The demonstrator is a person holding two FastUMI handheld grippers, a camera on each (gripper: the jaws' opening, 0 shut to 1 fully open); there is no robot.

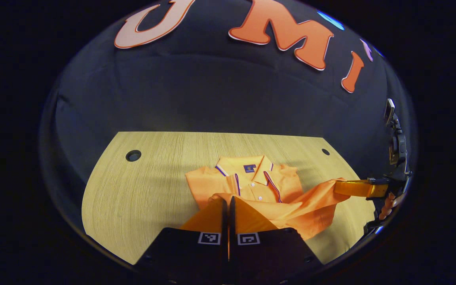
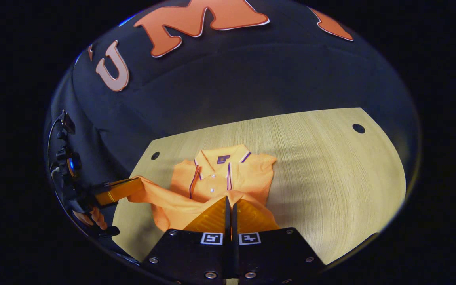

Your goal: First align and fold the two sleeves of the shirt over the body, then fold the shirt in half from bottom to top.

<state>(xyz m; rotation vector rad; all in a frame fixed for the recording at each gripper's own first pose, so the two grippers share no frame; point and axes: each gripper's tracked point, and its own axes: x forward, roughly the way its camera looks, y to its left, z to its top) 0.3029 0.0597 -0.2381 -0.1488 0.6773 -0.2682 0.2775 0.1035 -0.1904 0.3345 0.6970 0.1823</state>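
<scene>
Light wooden table (image 1: 141,190), round holes (image 1: 133,155) near its back corners

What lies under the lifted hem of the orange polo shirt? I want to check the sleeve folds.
Under the lifted hem of the orange polo shirt, the buttoned placket and chest show. Both grippers pinch that hem; the lower body is covered, so the sleeve folds cannot be seen.

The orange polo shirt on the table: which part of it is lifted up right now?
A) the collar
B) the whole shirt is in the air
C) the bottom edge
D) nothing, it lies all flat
C: each gripper, the left gripper and the right gripper, pinches the bottom edge of the orange polo shirt and holds it raised, while the collar lies on the wooden table.
</scene>
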